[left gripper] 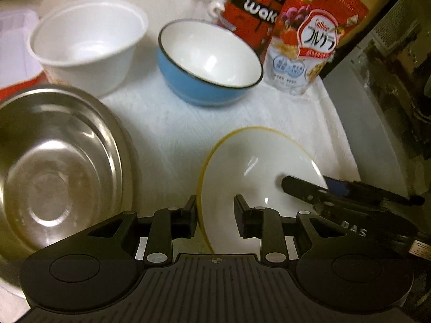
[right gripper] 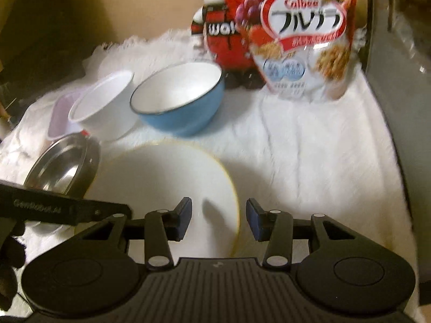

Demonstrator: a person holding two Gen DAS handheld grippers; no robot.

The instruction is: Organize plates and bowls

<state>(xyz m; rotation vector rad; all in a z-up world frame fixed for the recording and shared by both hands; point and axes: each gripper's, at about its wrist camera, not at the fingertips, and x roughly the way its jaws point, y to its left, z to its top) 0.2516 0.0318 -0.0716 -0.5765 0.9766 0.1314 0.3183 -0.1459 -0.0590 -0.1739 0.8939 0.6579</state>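
The yellow-rimmed white plate (left gripper: 250, 167) lies on the white cloth (left gripper: 167, 123), its near edge hidden behind both grippers. The left gripper (left gripper: 215, 216) and right gripper (right gripper: 219, 219) straddle opposite rims, fingers apart, pads not visibly pressing. Steel bowl (left gripper: 54, 161), white bowl (left gripper: 86, 40), blue bowl (left gripper: 207, 64) and blurred cereal bag (left gripper: 315, 35) stand beyond.

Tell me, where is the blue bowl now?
The blue bowl stands on the white cloth, between the white bowl on its left and the cereal bag on its right.
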